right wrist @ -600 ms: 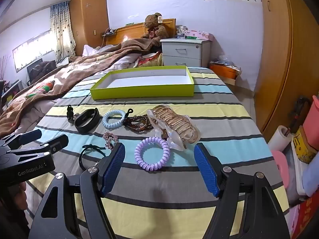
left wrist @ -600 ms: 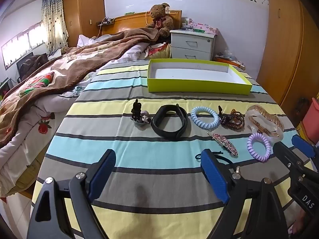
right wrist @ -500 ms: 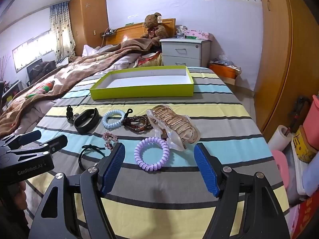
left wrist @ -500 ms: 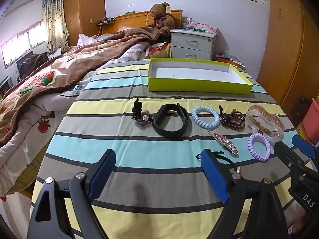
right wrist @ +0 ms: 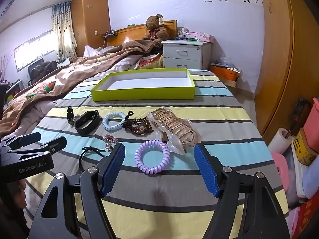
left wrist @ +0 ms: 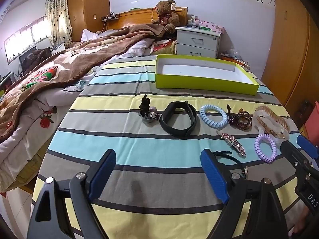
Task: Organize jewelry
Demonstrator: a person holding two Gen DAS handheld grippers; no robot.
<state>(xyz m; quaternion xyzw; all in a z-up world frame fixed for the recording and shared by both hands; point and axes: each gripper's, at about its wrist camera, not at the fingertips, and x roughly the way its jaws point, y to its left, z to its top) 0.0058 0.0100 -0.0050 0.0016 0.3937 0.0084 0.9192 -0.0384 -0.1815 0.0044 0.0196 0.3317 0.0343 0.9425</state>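
A row of accessories lies on the striped tablecloth: a black charm (left wrist: pixel 147 110), a black wristband (left wrist: pixel 178 120), a light blue coil tie (left wrist: pixel 213 116), a dark bead bracelet (left wrist: pixel 240 119), a gold claw clip (left wrist: pixel 272 121), a pink rhinestone clip (left wrist: pixel 233 141), a purple coil tie (right wrist: pixel 152 157) and a black elastic (right wrist: pixel 89 155). An empty lime-green box (left wrist: pixel 205 82) stands behind them. My left gripper (left wrist: pixel 159 176) is open and empty, near the table's front. My right gripper (right wrist: pixel 159 166) is open and empty, with the purple coil tie just ahead between its fingers.
A bed with a brown blanket (left wrist: pixel 65 63) borders the table on the left. A white nightstand (left wrist: pixel 197 41) stands behind the box. A wooden wardrobe (right wrist: pixel 283 49) and floor clutter (right wrist: pixel 299 149) are to the right.
Both grippers have eased slightly forward toward the accessories. Nothing on the table has moved.
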